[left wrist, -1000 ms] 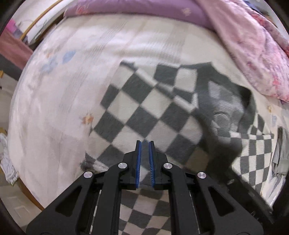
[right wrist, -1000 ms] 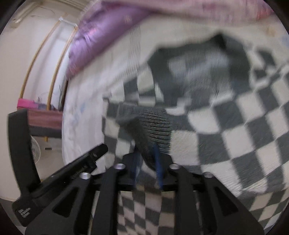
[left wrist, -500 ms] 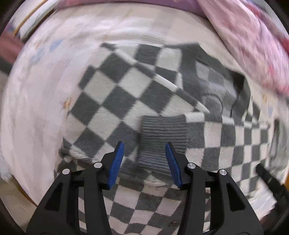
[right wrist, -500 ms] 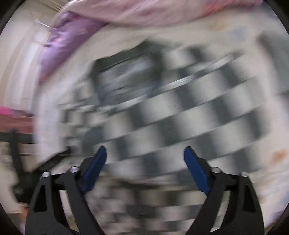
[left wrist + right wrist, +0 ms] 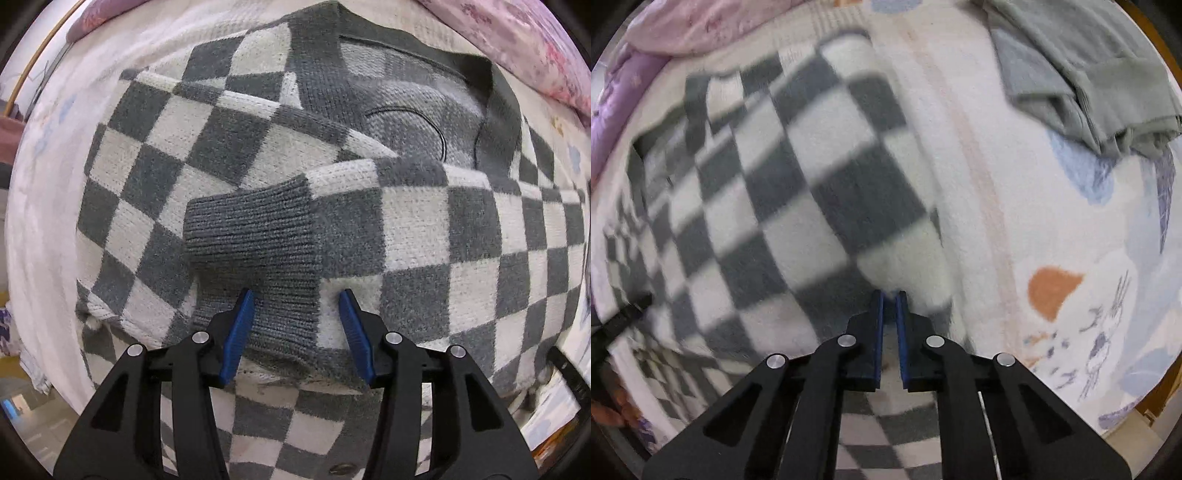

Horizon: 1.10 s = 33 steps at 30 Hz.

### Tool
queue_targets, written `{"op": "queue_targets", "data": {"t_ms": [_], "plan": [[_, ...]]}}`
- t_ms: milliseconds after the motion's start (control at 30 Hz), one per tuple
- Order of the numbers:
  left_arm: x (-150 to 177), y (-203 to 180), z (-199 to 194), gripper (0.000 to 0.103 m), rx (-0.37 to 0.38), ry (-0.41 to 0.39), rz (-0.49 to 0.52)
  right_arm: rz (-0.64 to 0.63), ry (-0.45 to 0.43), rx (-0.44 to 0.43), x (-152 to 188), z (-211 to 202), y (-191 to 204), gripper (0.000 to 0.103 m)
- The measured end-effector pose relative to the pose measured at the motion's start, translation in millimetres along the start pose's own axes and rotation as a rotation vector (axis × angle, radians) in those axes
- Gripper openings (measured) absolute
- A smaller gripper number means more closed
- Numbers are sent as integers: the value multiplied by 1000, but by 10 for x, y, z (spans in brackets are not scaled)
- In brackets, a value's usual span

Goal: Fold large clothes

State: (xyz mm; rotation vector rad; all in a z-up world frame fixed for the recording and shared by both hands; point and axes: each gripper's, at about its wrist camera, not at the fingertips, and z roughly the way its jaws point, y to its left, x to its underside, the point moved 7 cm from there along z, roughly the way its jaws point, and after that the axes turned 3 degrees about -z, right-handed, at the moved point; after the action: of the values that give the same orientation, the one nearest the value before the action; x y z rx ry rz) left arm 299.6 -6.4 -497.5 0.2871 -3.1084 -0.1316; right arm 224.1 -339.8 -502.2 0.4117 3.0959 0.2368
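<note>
Left gripper (image 5: pixel 295 325) points down, jaws apart, nothing clamped; the grey ribbed cuff (image 5: pixel 255 251) lies just beyond at 12 o'clock, released on the sweater (image 5: pixel 424 229). Right gripper (image 5: pixel 891 325) has just been closing and is pinched on the sweater's white edge at its 12 o'clock. Sweater lies on the bed sheet (image 5: pixel 1015 221). Judgement: sleeves folded in; body folds remain. Grey garment (image 5: pixel 1082 70) at 1 o'clock, untouched.
</note>
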Motion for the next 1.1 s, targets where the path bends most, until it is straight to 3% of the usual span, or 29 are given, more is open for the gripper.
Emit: {"op": "queue_targets", "data": {"t_ms": [100,267,433,633,833,900,967,1033,1067,1100], "plan": [[-75,-4,31,51,-1,3,3,-57,-40,5,-455,33,9,4],[-130,-42,69,52,-16,-8,10,-18,49,-51,-1031,351,-45,1],[-131,-38,71,52,-7,-13,9,-60,90,-28,-1150,308,-7,1],[-81,-35,72,52,-2,-15,15,-22,26,-55,-1140,105,114,1],[-56,20,71,53,-4,-29,10,56,-74,-174,-1236,-294,255,1],[-48,19,74,53,-2,-33,8,5,-131,-141,-1451,-415,419,3],[-26,10,71,53,-2,-35,5,-18,-106,-134,-1621,-179,434,3],[-10,12,83,53,-4,-41,4,1,-2,-147,-1627,231,420,1],[-2,8,92,54,-7,-45,4,33,60,-181,-1608,434,368,0],[7,1,97,54,-8,-50,5,68,62,-214,-1597,432,334,0]]}}
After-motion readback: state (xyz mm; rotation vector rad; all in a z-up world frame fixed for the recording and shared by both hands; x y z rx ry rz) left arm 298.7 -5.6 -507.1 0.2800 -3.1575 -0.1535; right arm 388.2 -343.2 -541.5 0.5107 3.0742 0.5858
